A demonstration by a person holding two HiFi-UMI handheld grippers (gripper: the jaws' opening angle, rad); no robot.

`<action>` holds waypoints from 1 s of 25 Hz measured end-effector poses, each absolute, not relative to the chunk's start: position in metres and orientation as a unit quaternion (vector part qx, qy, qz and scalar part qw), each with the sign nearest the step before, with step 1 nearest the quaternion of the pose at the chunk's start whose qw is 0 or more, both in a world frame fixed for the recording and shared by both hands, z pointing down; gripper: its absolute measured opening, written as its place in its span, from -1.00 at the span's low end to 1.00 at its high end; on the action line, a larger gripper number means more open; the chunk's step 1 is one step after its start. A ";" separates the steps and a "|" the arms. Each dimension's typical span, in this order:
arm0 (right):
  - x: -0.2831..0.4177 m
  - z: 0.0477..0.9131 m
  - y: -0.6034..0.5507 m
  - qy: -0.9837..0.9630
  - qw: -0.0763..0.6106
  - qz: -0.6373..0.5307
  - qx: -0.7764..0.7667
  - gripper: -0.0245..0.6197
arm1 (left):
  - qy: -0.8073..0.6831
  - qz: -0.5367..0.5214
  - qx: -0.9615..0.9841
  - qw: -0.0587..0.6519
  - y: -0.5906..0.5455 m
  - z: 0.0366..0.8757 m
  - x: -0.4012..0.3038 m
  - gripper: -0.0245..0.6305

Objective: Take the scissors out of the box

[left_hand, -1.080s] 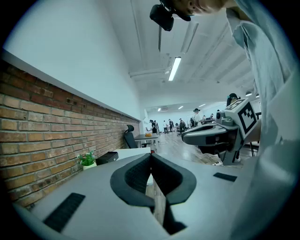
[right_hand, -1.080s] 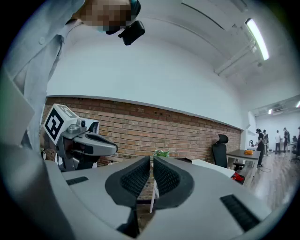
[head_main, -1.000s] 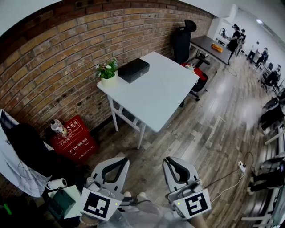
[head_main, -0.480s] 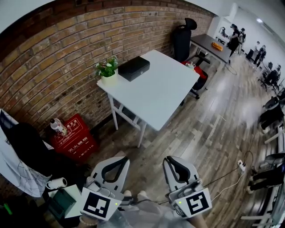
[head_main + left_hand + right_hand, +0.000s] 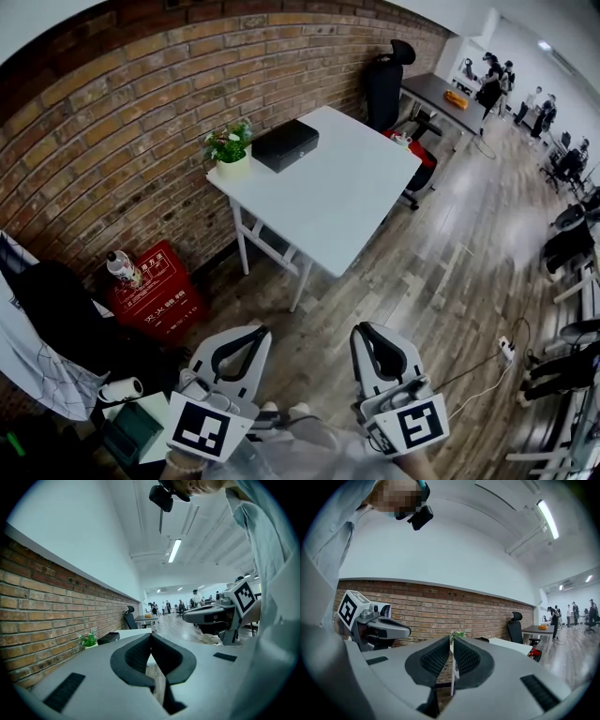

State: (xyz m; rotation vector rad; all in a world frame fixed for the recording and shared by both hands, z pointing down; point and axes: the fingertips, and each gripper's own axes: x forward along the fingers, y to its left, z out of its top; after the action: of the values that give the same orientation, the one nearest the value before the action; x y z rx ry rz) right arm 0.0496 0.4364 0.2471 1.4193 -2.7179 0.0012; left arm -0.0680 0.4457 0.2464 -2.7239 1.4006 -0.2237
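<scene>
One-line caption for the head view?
Left gripper and right gripper, both shut, face a table holding a black box and potted plant.

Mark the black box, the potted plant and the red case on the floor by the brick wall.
black box (image 5: 286, 145): head view, the middle of its closed lid.
potted plant (image 5: 232, 169): head view, its pale pot.
red case (image 5: 155, 300): head view, its printed top face.
</scene>
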 end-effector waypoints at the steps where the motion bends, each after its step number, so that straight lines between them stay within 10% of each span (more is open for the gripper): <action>1: 0.047 0.247 0.437 -0.885 0.040 -0.001 0.463 -0.76 | 0.455 -0.070 -0.887 0.035 0.445 0.246 -0.070 -0.87; 25: 0.016 0.251 0.423 -0.884 0.051 -0.012 0.465 -0.76 | 0.444 -0.065 -0.892 0.055 0.428 0.243 -0.094 -0.87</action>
State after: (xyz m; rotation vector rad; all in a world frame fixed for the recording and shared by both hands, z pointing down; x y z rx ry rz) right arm 0.0156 0.4227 0.2507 1.4160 -2.6895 -0.0351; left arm -0.0944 0.4284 0.2433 -2.7080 1.3478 -0.1962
